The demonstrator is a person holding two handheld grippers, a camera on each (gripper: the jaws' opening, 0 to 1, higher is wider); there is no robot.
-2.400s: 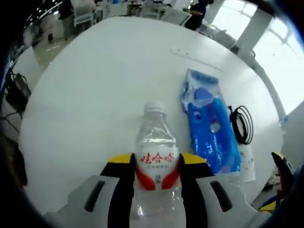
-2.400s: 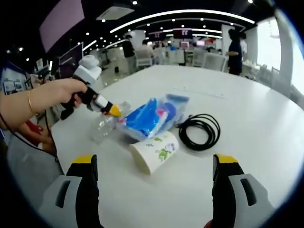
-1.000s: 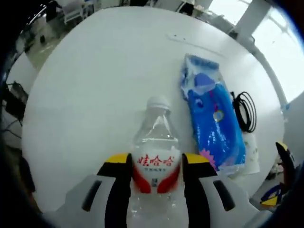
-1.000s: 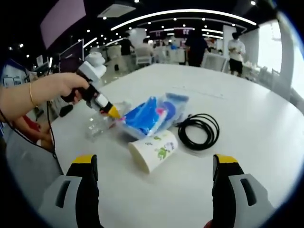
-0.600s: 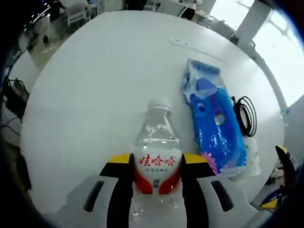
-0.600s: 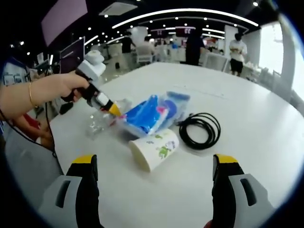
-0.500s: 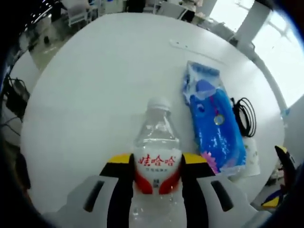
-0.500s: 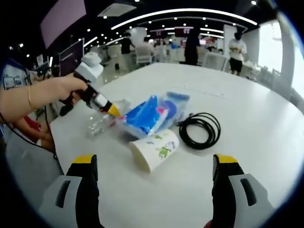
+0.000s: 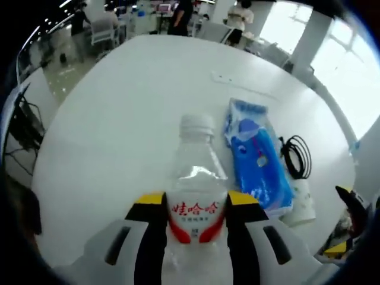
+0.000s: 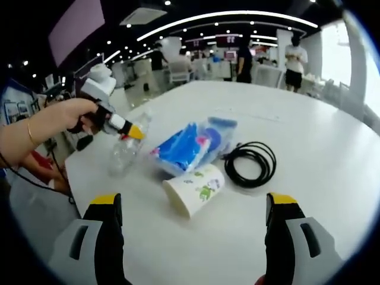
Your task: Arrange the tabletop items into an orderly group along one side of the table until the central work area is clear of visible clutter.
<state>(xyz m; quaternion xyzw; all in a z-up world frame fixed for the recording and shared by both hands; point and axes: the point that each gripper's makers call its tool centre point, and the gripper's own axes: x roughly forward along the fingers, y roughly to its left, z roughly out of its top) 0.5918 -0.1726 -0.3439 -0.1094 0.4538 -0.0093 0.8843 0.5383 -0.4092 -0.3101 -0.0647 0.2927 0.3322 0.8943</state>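
left gripper (image 9: 196, 214) clamped round the bottle (image 9: 195, 178), lifted and tilted just beside the blue pack (image 9: 256, 155); right gripper (image 10: 193, 228) wide open, holding nothing; cup (image 10: 193, 189) on its side near the pack; cable (image 10: 250, 162) coiled beside it

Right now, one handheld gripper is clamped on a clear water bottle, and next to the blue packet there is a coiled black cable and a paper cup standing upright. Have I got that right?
Nearly. The paper cup is not upright: the right gripper view shows it lying on its side, its open mouth toward the camera. The rest holds: the left gripper is clamped on the water bottle, and the blue packet lies next to the coiled black cable.
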